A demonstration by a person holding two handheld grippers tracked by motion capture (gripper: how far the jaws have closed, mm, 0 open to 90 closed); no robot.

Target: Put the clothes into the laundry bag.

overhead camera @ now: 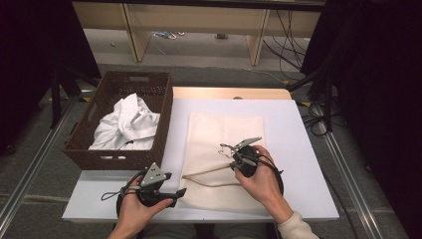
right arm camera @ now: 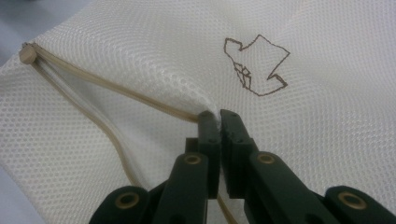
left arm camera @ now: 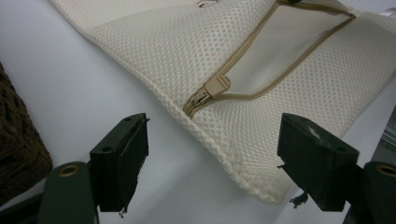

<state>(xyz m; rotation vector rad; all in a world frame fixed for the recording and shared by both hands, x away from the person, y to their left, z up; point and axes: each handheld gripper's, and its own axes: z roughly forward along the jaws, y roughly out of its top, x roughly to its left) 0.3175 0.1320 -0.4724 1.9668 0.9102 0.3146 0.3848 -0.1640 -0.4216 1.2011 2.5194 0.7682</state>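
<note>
The right gripper [right arm camera: 219, 116] fingers pinch the mesh bag [overhead camera: 219, 134] open by its zipper; the left gripper [left arm camera: 210, 154], fingers spread, likely next fetches laundry [overhead camera: 127, 124].

A cream mesh bag [overhead camera: 219, 149] lies flat on the desk [overhead camera: 298, 149], its zipper [left arm camera: 208, 91] partly open, beside the basket [overhead camera: 124, 124].
</note>
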